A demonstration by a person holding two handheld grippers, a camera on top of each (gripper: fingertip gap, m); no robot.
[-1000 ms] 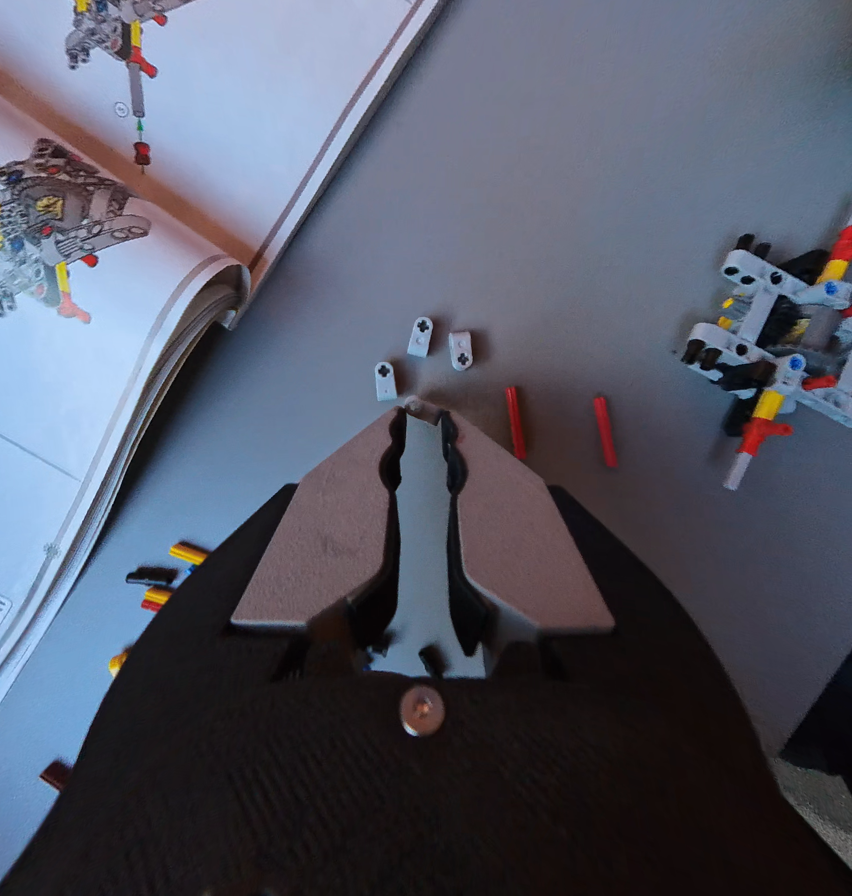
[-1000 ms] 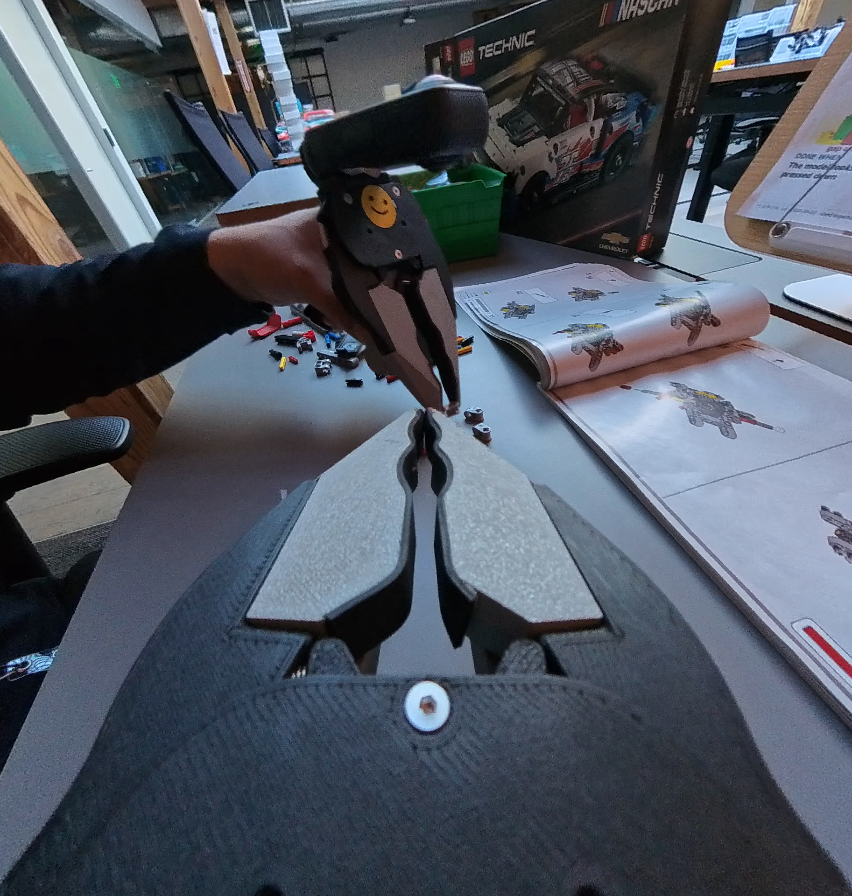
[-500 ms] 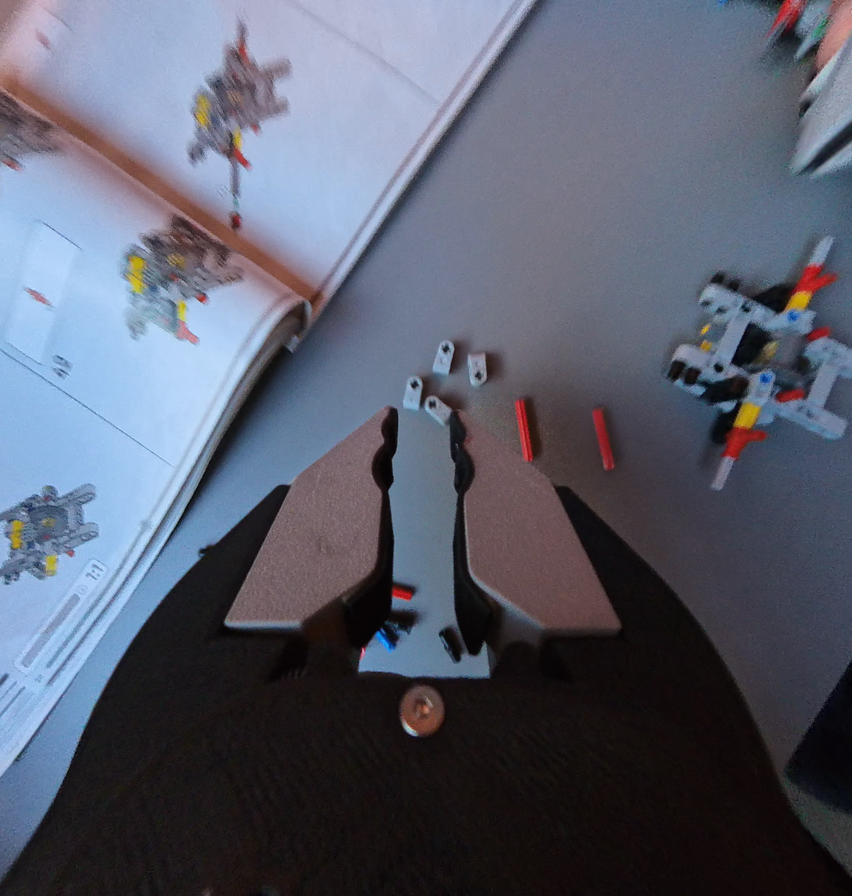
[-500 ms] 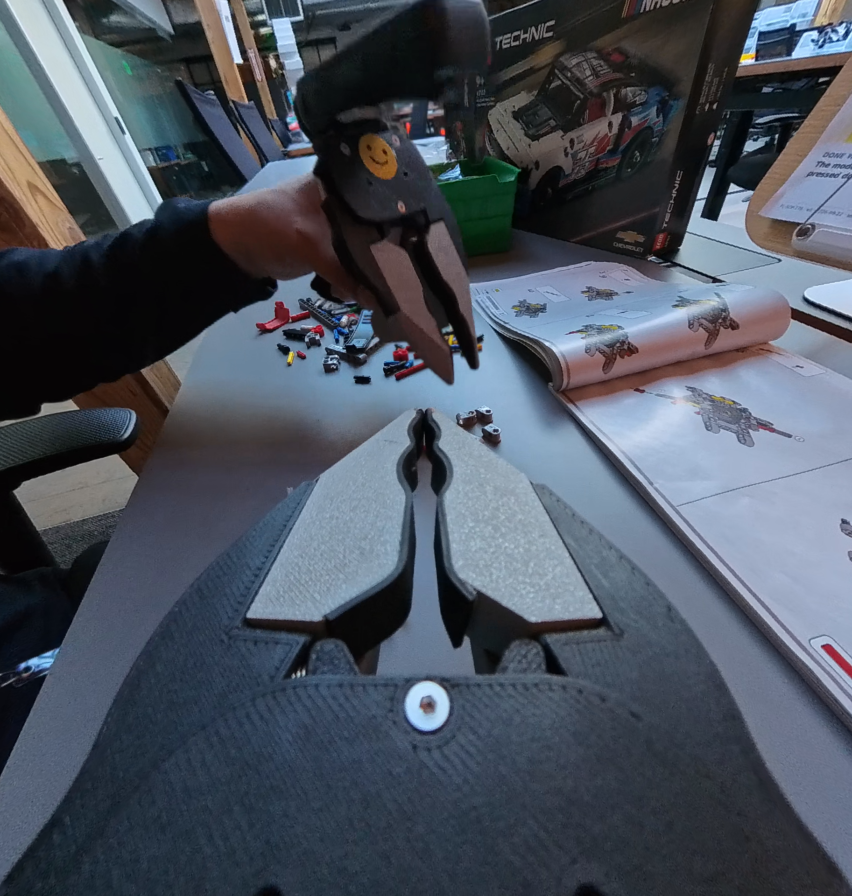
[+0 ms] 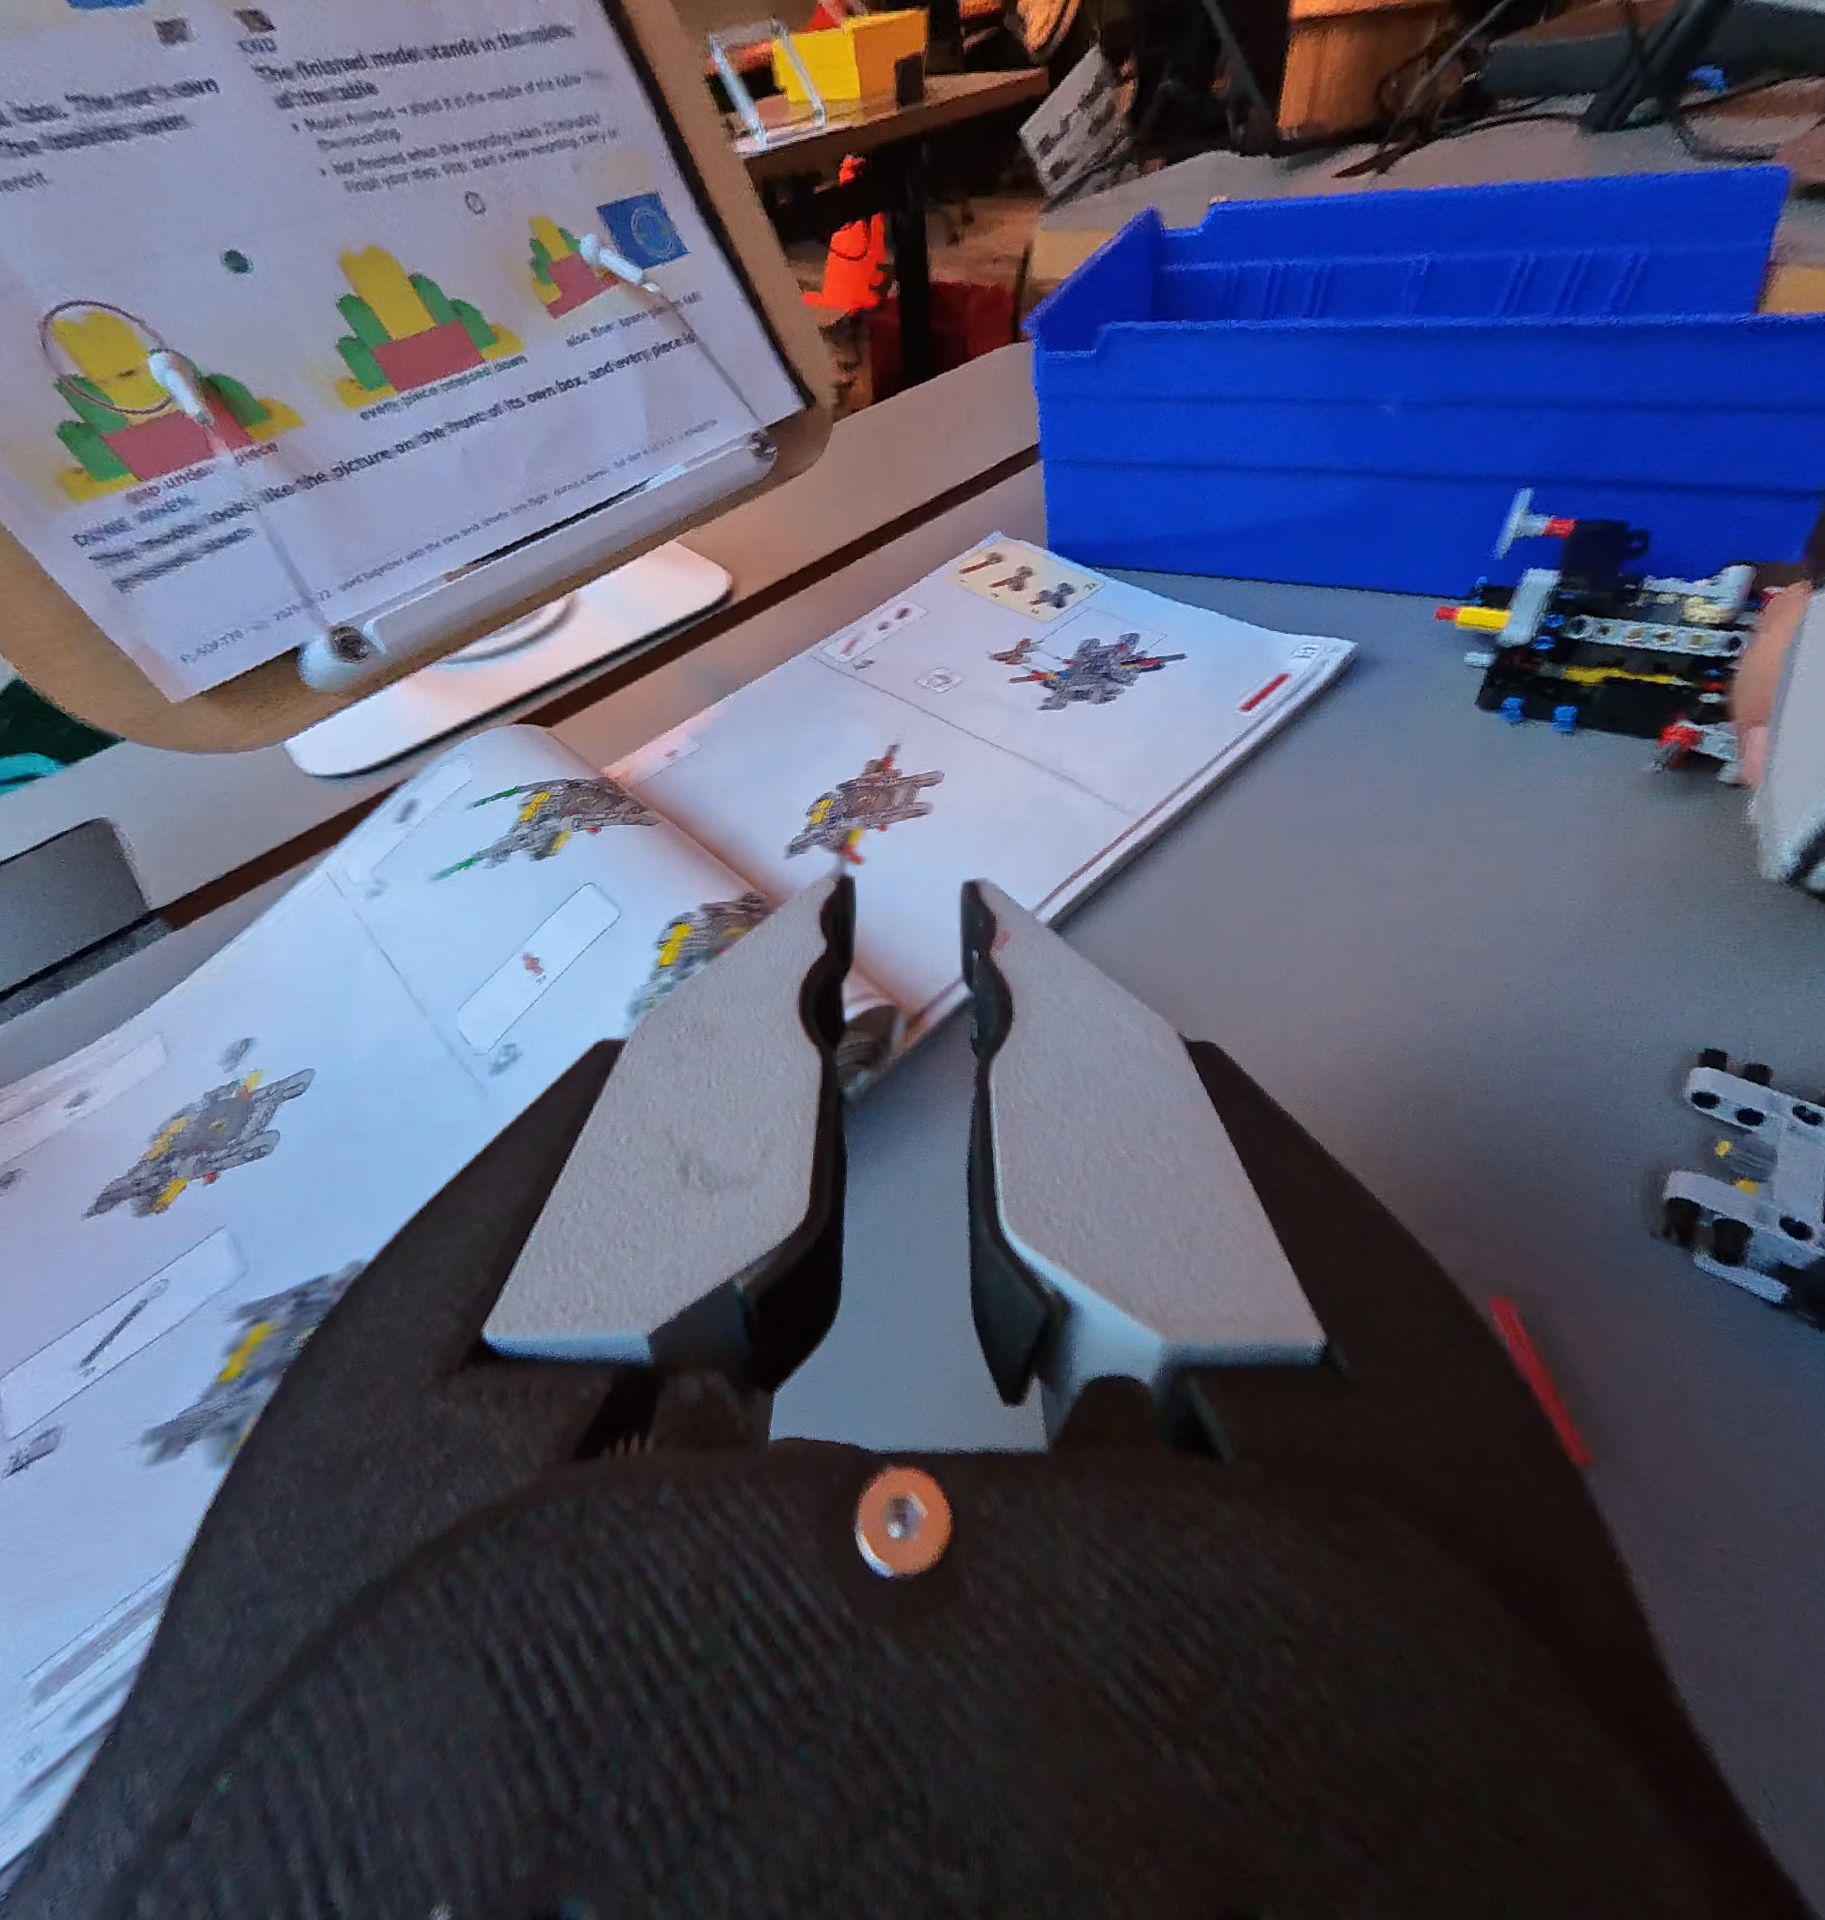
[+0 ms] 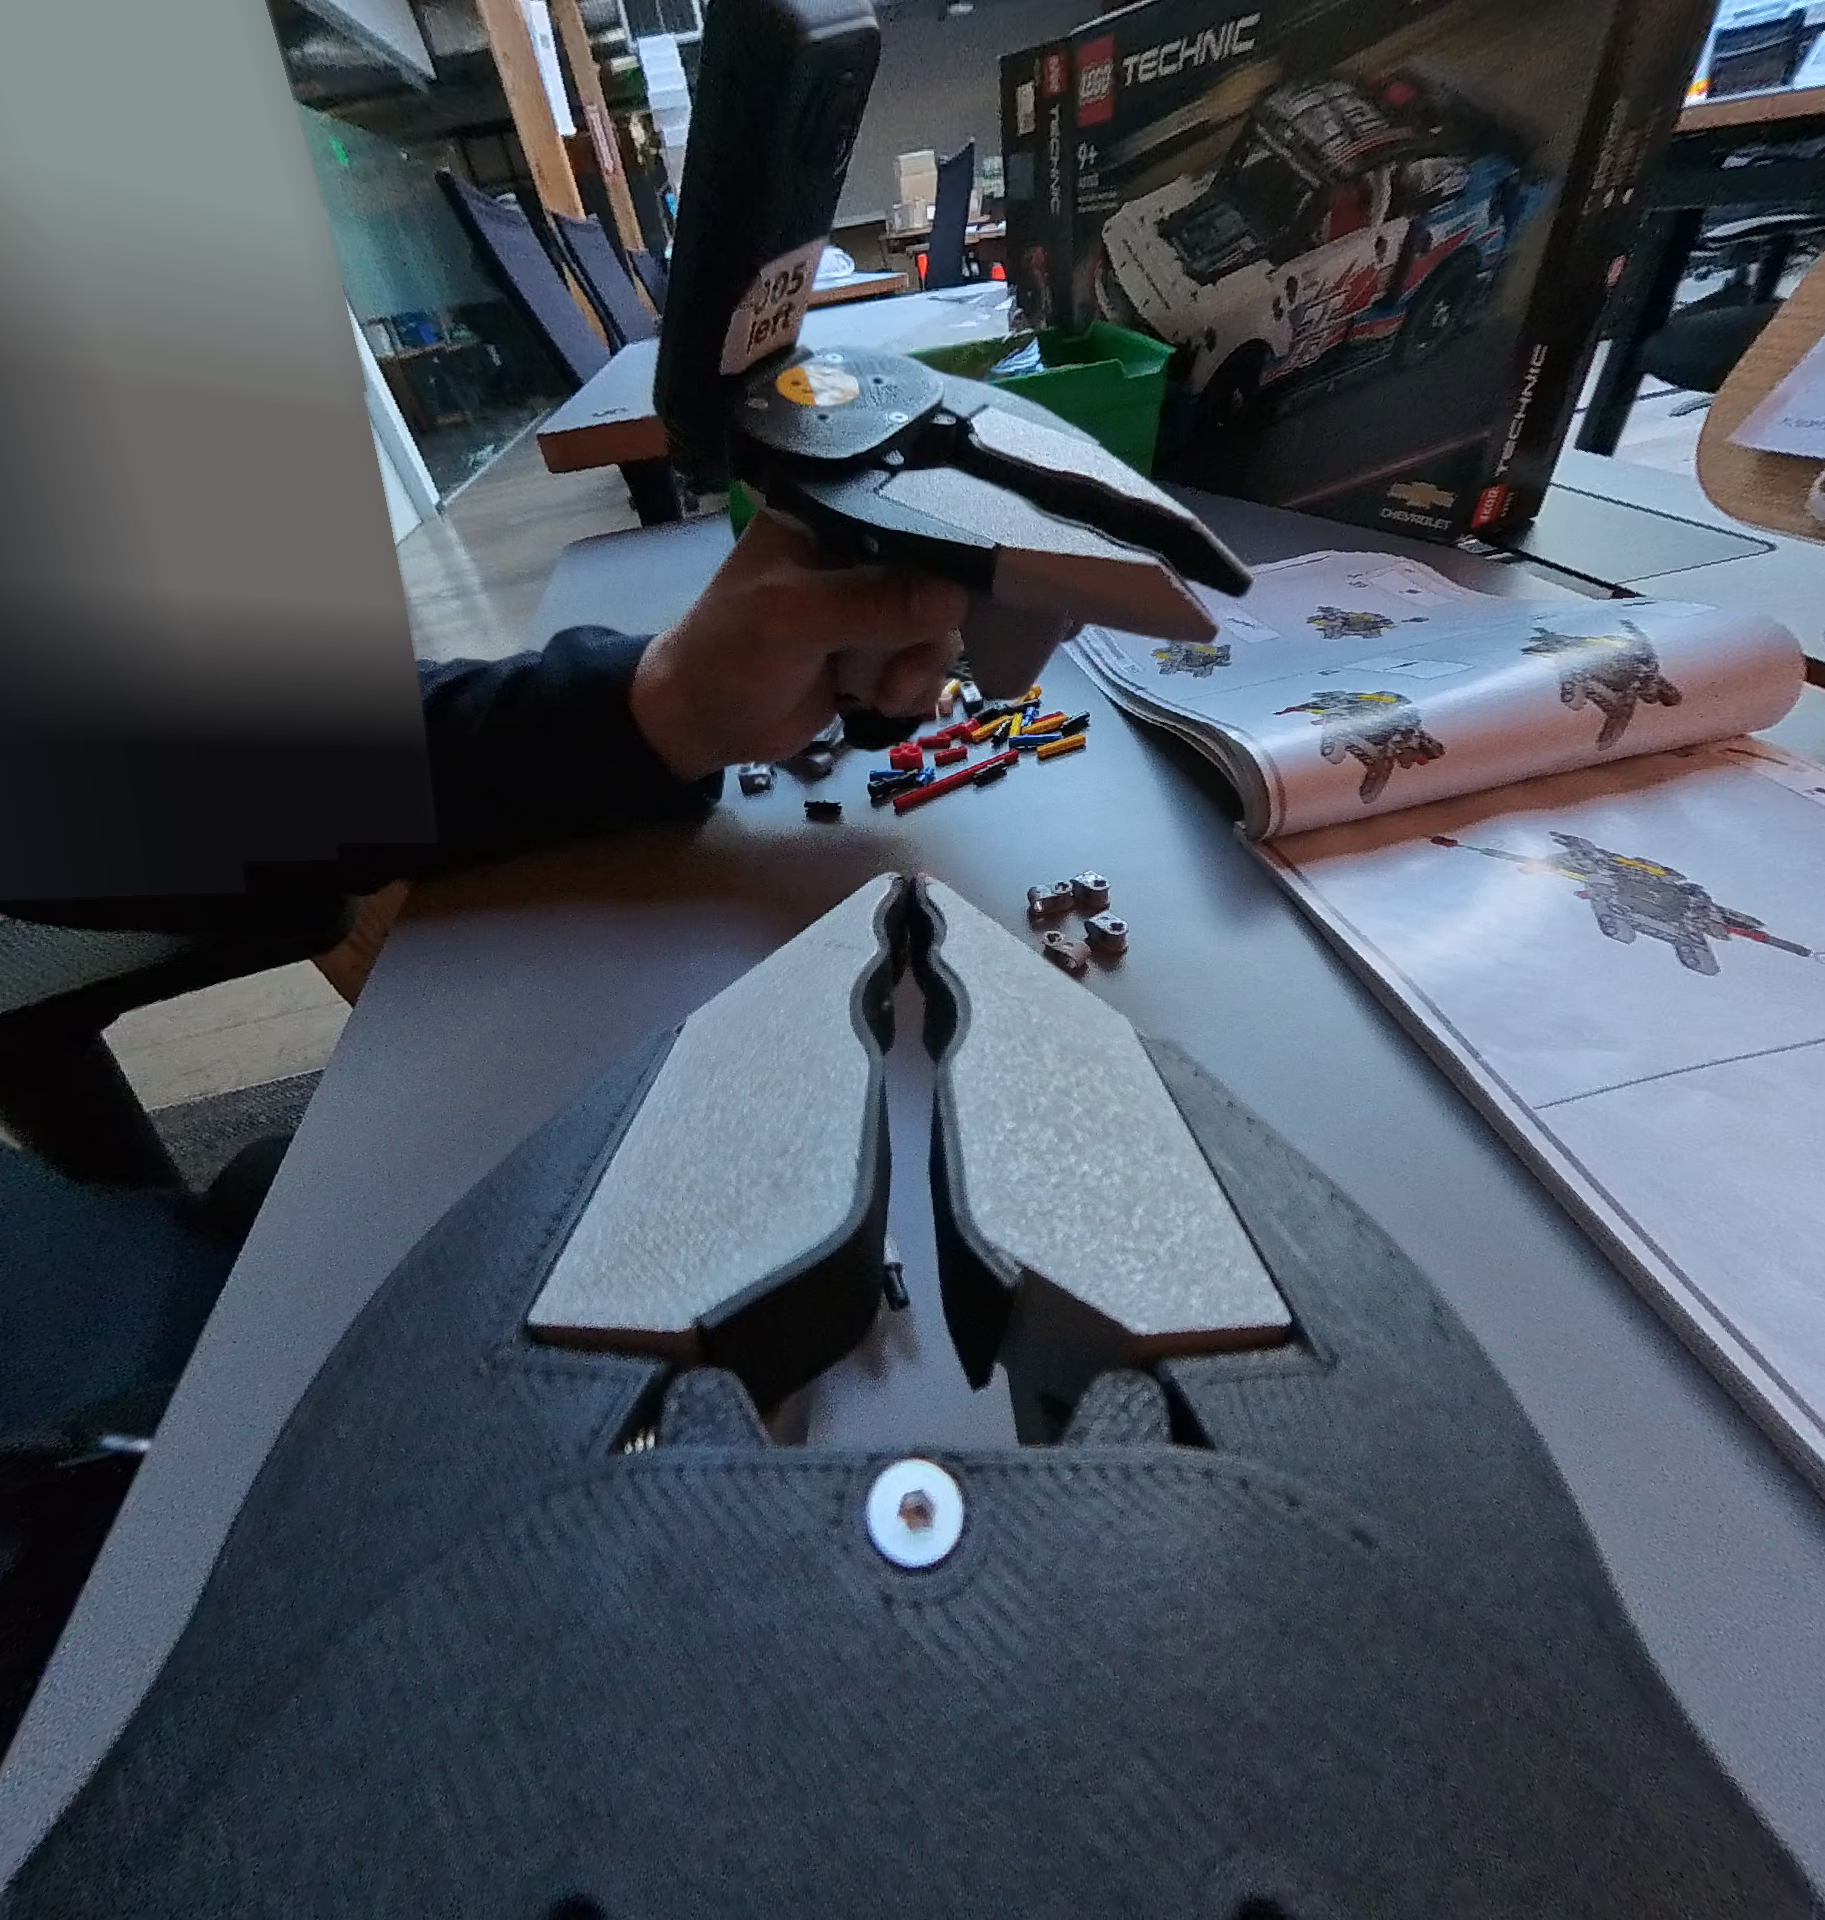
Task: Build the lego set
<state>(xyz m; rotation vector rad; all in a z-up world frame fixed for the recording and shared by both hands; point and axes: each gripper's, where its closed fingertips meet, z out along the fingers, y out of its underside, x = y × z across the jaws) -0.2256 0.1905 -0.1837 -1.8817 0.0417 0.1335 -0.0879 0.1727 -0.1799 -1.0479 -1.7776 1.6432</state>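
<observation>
Above the open instruction booklet (image 5: 991, 675), the left hand-held gripper (image 5: 906, 902) is held clear of the surface (image 5: 1407, 987), fingers a narrow gap apart w/ nothing between them; booklet pages show through the gap. From the right wrist view the same unit (image 6: 1214, 603) sits raised in a person's hand (image 6: 783, 665), roughly level, tips pointing toward the booklet (image 6: 1614, 935).

Right hand-held gripper (image 6: 910, 883) is low over the dark surface (image 6: 575, 987), fingertips closed together, nothing visible between them. Nearest items: a cluster of four small grey connector pieces (image 6: 1079, 920), just beside the tips on the booklet side, not touched.

Further out:
- Loose small parts pile (image 6: 970, 748) (red, yellow, blue, black pins and axles) lies under and just beyond the raised hand. Likely kept as a stock heap, separate from the grey cluster.
- Booklet lies flat, one page bundle curled back, prob. to keep the current pages readable.
- Part-built grey/black assembly (image 5: 1781, 1184) sits at the right edge of the left wrist view, red axle (image 5: 1542, 1382) near it.
- Second, larger black assembly (image 5: 1614, 644) stands by a blue bin (image 5: 1407, 416).
- Printed sheet on a stand (image 5: 368, 312) rises behind the booklet, angled toward the person.
- Product box w/ car picture (image 6: 1303, 260) and green bin (image 6: 1095, 384) stand at the far edge.
</observation>
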